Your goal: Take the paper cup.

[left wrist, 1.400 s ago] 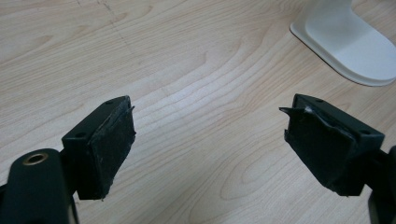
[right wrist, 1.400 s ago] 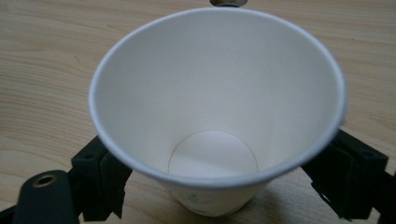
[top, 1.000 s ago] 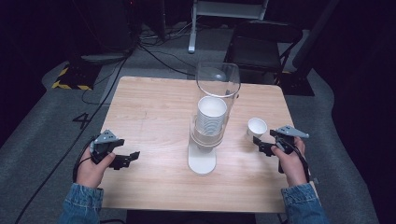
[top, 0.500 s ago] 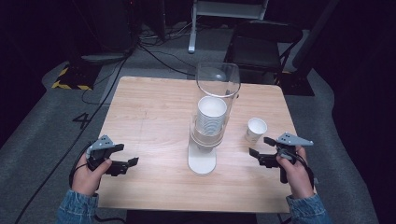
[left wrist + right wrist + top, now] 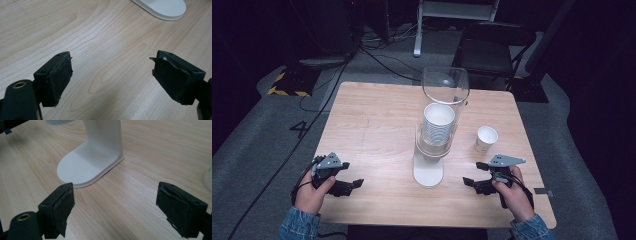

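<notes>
Wooden table (image 5: pixel 377 125), pale with a fine lengthwise grain, rectangular with rounded corners, carrying a cup dispenser (image 5: pixel 435 135) at its centre. The dispenser consists of a clear, smooth cylinder, tilted toward the person, set on a matt white plastic stand whose flat, rounded base (image 5: pixel 85 168) rests on the tabletop. Inside the cylinder sits a nested stack of paper cups (image 5: pixel 438 125), white, ribbed by their overlapping rims. A single paper cup (image 5: pixel 486 138) stands upright on the table to the right of the dispenser, apart from it and just beyond the right gripper (image 5: pixel 472 182); this placement suggests that one cup has been drawn out and set down, while the stack remains to be worked through (a judgement from the layout alone).

Both tools rest low at the near edge, well apart from the dispenser. The right gripper has its jaws spread wide and empty, aimed at the stand's base, with the single cup at the far right edge of its own view. The left gripper (image 5: pixel 354 183), likewise wide apart and holding nothing, points across bare wood toward the base. The pads (image 5: pixel 61 75) on each jaw are black, rubbery blocks with frayed, slightly torn edges
</notes>
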### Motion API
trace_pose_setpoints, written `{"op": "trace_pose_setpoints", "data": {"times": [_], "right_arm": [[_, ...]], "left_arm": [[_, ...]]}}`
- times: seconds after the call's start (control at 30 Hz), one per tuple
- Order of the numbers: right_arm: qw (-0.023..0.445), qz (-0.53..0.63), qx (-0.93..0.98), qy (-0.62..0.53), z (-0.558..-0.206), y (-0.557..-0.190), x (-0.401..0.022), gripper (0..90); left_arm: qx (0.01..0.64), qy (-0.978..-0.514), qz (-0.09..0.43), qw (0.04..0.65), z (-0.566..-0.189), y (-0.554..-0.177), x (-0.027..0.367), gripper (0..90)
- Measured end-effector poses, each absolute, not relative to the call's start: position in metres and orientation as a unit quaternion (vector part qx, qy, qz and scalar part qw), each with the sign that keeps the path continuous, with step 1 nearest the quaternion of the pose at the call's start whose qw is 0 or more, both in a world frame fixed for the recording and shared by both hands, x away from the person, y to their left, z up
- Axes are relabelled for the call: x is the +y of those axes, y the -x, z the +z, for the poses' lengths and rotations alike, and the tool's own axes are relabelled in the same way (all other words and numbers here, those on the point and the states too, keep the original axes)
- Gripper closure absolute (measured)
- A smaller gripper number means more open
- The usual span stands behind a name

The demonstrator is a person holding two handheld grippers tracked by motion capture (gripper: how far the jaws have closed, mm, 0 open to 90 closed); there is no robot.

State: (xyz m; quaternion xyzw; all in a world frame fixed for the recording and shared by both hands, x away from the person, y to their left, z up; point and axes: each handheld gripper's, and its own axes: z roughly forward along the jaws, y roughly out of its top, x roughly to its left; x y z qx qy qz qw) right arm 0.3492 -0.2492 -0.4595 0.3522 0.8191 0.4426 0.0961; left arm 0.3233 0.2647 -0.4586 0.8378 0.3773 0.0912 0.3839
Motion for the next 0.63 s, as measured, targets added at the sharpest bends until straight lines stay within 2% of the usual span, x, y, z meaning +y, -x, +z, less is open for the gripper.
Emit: {"op": "trace_pose_setpoints", "data": {"times": [0.23,0.63], "right_arm": [[0.084,0.427,0.828,-0.353,-0.477,-0.353,-0.244,15.8],[0.1,0.406,0.837,-0.353,-0.501,-0.353,-0.23,15.8]], "left_arm": [[0.373,-0.848,0.096,0.365,-0.472,-0.328,0.261,16.6],[0.377,-0.849,0.095,0.359,-0.482,-0.331,0.256,16.3]]}}
